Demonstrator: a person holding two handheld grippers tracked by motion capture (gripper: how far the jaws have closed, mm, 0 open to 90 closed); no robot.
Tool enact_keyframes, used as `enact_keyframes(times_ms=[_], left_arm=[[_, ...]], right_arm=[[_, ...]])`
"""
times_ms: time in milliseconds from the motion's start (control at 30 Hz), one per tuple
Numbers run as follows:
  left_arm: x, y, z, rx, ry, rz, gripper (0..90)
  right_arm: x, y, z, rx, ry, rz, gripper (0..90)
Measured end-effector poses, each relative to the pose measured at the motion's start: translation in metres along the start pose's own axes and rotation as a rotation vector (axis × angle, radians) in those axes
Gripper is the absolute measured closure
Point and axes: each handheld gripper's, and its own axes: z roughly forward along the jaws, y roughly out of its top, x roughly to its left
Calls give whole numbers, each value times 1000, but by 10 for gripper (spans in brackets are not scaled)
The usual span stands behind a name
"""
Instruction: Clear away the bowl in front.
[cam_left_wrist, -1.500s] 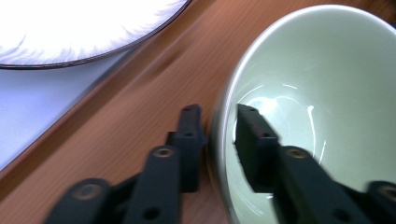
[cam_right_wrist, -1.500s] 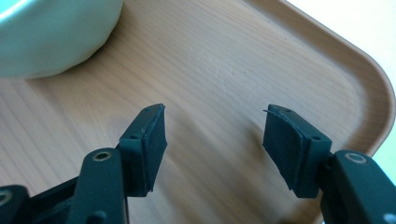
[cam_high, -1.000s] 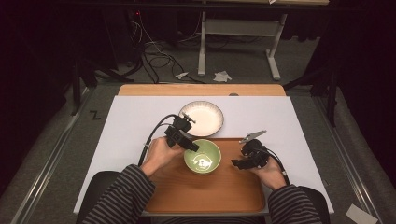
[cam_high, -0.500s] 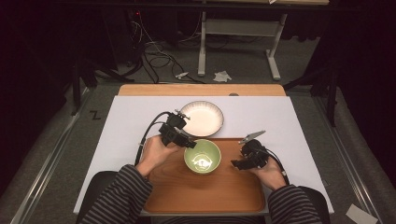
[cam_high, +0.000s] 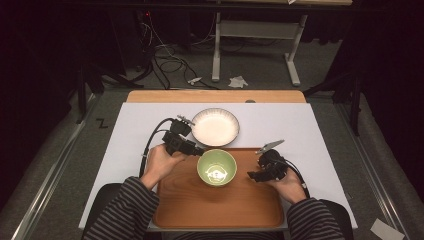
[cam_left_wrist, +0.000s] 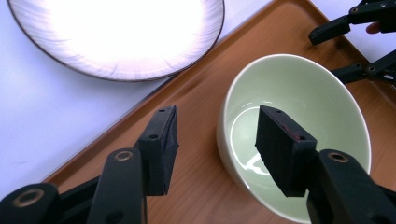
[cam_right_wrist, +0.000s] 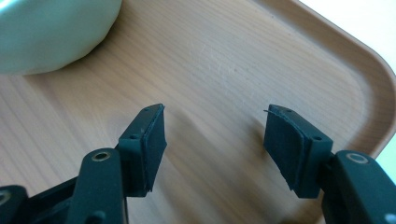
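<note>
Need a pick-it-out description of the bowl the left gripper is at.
On the white-covered table lies a wooden tray. The bowl sits at the tray's far edge, between the two grippers. It is pale green, deep and glossy, unlike the flat white plate just beyond, off the tray.

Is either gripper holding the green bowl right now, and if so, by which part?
Neither. The left gripper, just opening, straddles the green bowl near rim without pressing; the right gripper is open over the tray.

We see a pale green bowl (cam_high: 216, 167) with a glossy inside on our reddish-brown wood-grain tray (cam_high: 220, 210). The plate (cam_high: 215, 126) beyond the tray's far edge is white with fine dark streaks toward its thin brown rim. The table (cam_high: 310, 125) is white, both grippers' jaws are black, and our sleeves (cam_high: 125, 210) are striped grey and black.
</note>
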Motion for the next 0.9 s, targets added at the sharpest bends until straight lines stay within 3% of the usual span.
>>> enact_keyframes(times_ms=[500, 900], left_arm=[[22, -1, -9, -48, 37, -52, 484], [41, -4, -8, -45, 73, -87, 472]], right_arm=[[0, 0, -1, -9, -2, 4, 404], [0, 0, -1, -8, -1, 3, 404]])
